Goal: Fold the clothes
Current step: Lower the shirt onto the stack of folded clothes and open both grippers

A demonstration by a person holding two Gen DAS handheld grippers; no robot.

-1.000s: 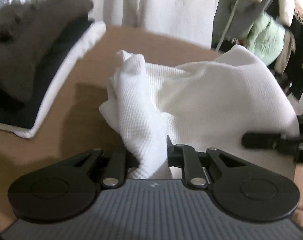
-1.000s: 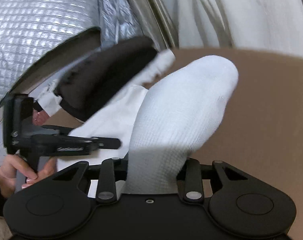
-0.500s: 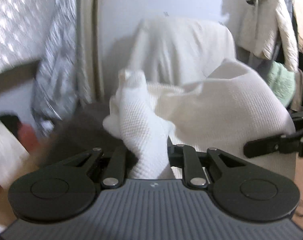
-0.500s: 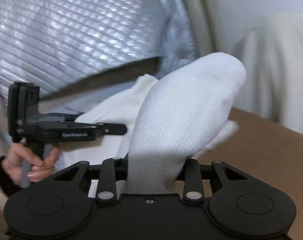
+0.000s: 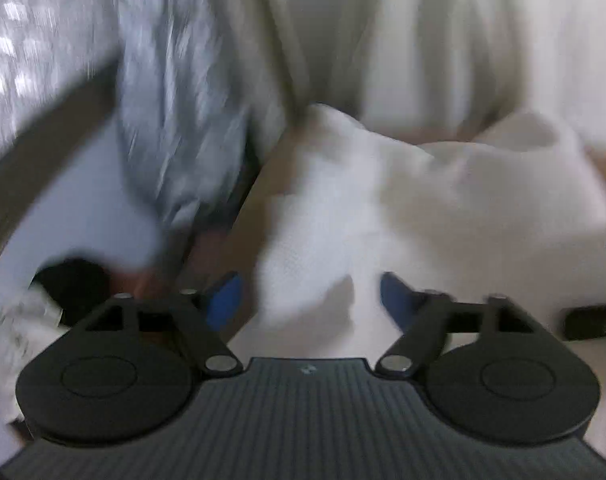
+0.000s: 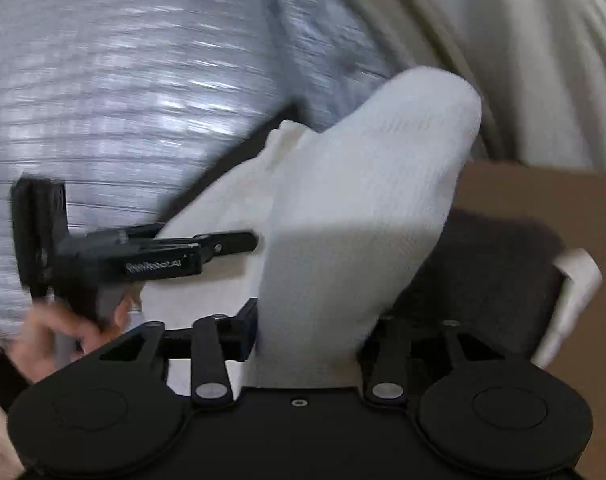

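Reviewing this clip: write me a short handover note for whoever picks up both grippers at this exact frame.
Left gripper: jaws open, blue pads apart, the white garment loose between them, no longer pinched as it was half a second ago.
Right gripper: shut on the white garment, which stands up from its jaws.
The garment hangs over the dark folded stack on the brown table.
Done: garment folded and carried to the stack. Left: lay it flat on top, release the right gripper, withdraw both. Both views are motion-blurred; check placement.
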